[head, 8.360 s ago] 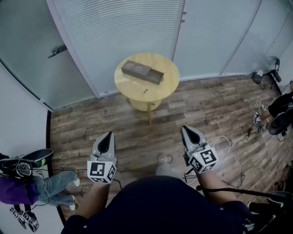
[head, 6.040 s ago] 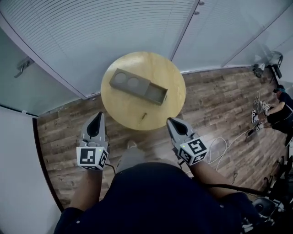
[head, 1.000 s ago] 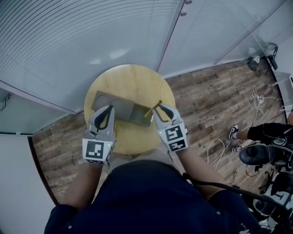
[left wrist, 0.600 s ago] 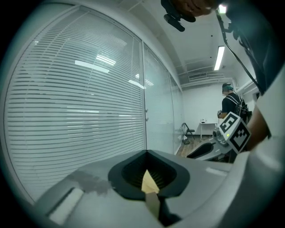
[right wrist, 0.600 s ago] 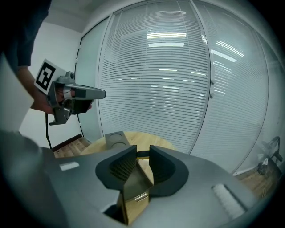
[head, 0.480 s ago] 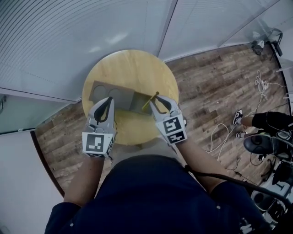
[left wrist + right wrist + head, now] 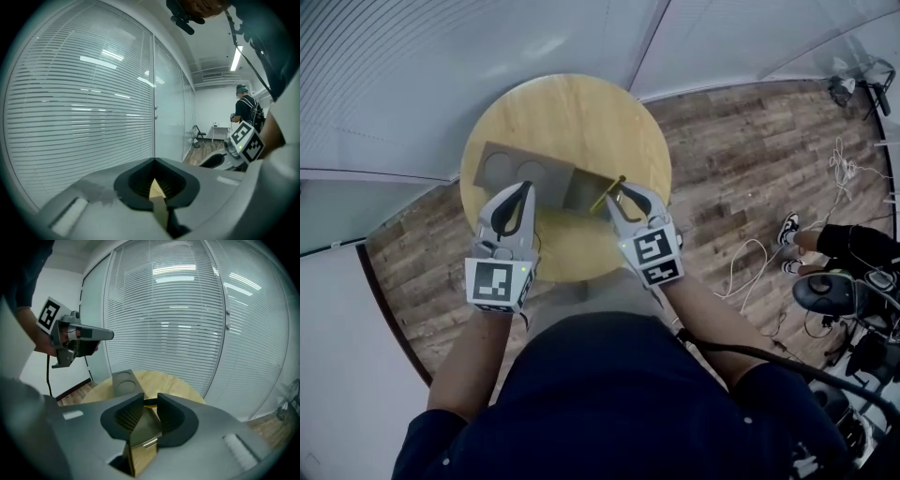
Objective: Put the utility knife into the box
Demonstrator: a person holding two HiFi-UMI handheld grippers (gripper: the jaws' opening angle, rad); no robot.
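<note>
On the round wooden table [image 7: 581,122] lies a grey box [image 7: 511,167] with two round recesses at its left and an open compartment [image 7: 579,190] at its right. My right gripper [image 7: 622,193] is shut on the yellow utility knife [image 7: 606,194], which slants over the right end of that compartment. In the right gripper view the knife [image 7: 150,402] sits between the pads, with the box [image 7: 124,380] beyond. My left gripper [image 7: 523,190] hovers at the box's near edge, its jaws together and empty. Seen in the left gripper view, the left gripper [image 7: 153,163] points up at the blinds.
A glass wall with blinds [image 7: 441,66] runs behind the table. White cables [image 7: 750,272] lie on the wood floor to the right. A seated person's legs [image 7: 853,248] and dark gear [image 7: 825,295] are at the far right.
The head view has drifted, so the table sits a little higher in the picture. Both grippers keep their places by the box, the right one still holding the knife.
</note>
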